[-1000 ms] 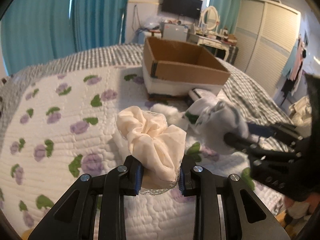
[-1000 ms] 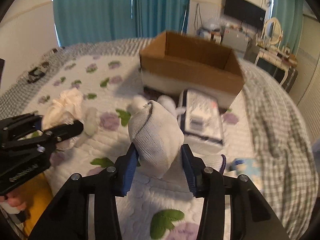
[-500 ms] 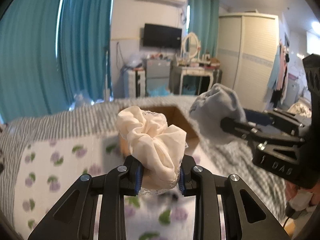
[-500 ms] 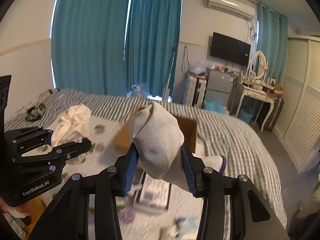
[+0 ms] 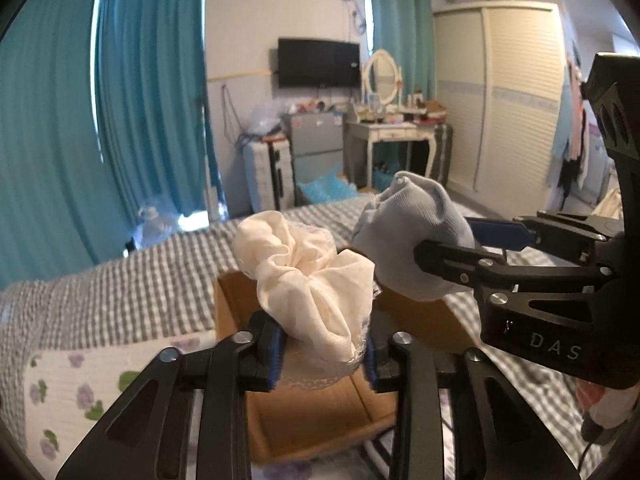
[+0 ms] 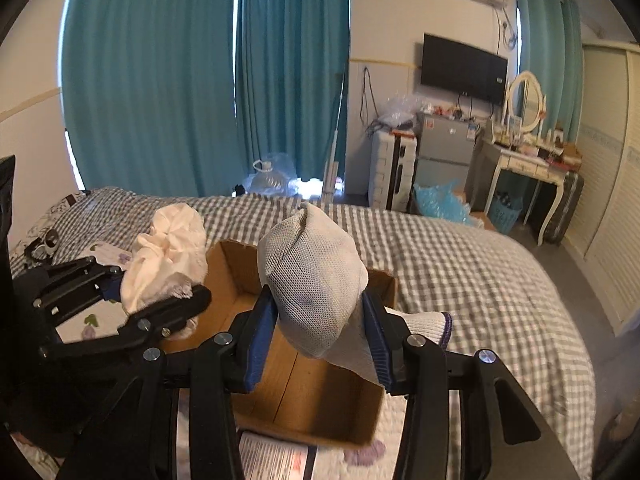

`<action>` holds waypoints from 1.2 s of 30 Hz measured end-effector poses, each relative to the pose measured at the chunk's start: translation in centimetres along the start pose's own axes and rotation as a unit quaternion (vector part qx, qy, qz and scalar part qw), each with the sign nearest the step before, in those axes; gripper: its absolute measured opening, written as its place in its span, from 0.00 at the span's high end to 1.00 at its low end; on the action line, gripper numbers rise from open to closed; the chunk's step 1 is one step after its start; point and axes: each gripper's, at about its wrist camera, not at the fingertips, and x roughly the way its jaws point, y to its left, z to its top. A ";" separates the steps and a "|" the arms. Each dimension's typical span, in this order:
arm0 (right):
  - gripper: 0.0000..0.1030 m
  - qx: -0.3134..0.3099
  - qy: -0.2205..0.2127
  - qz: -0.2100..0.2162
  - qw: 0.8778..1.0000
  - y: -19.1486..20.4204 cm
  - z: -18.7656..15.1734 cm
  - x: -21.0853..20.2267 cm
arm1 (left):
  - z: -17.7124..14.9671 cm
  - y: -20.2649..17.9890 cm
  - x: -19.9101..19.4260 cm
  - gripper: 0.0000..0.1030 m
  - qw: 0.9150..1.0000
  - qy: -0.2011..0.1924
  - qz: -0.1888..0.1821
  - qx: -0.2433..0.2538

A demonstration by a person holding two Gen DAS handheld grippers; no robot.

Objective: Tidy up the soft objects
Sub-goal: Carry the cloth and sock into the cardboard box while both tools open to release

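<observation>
My left gripper [image 5: 322, 354] is shut on a cream fabric scrunchie [image 5: 308, 280] and holds it above the open cardboard box [image 5: 320, 420]. My right gripper [image 6: 318, 342] is shut on a rolled white-grey sock [image 6: 316, 280], also above the box [image 6: 312, 392]. In the left wrist view the right gripper [image 5: 472, 248] with the sock [image 5: 408, 236] is just to the right. In the right wrist view the left gripper [image 6: 160, 300] with the scrunchie [image 6: 168, 248] is at the left.
The box stands on a bed with a grey checked cover [image 6: 460, 256] and a floral quilt [image 5: 80, 392]. A printed packet [image 6: 276, 460] lies in front of the box. Teal curtains [image 6: 200, 80], a small fridge [image 6: 444, 152] and a dressing table [image 6: 524, 160] stand behind.
Both grippers have lifted their soft items off the quilt and moved forward over the box. The views tilted up, then down a little, so the box interior now shows below the fingers.
</observation>
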 end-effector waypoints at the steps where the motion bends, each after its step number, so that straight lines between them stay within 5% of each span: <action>1: 0.58 0.007 0.004 0.003 1.000 -0.3 -0.1 1.1 | -0.3 0.3 1.0 0.36 1.000 0.004 0.008 -0.008; 2: 0.56 0.013 0.007 0.003 1.000 -0.6 -0.3 1.8 | -0.6 0.6 1.6 0.29 1.000 0.001 0.018 -0.015; 7: 0.50 0.035 0.024 0.006 0.999 -1.9 -0.9 5.1 | -1.4 1.4 3.8 0.28 0.999 0.015 0.042 -0.023; 9: 0.26 0.038 0.017 -0.003 0.999 -2.1 -0.8 5.1 | -1.5 1.6 4.3 0.28 0.998 0.027 0.046 -0.029; 14: 0.22 0.046 -0.007 -0.006 0.999 -2.6 0.4 2.2 | -0.8 1.1 2.3 0.28 0.998 0.023 0.058 -0.027; 24: 0.11 0.002 -0.079 -0.049 0.996 -0.4 4.0 -13.1 | 4.9 -0.4 -13.6 0.28 0.996 -0.069 0.062 -0.015; 27: 0.09 -0.008 -0.094 -0.053 0.994 0.9 4.1 -18.4 | 6.0 -0.5 -19.4 0.14 0.992 -0.106 0.070 -0.020; 36: 0.09 -0.050 -0.094 -0.070 0.992 5.9 -0.4 -27.7 | 2.8 -1.3 -29.7 0.13 0.988 -0.146 0.044 0.000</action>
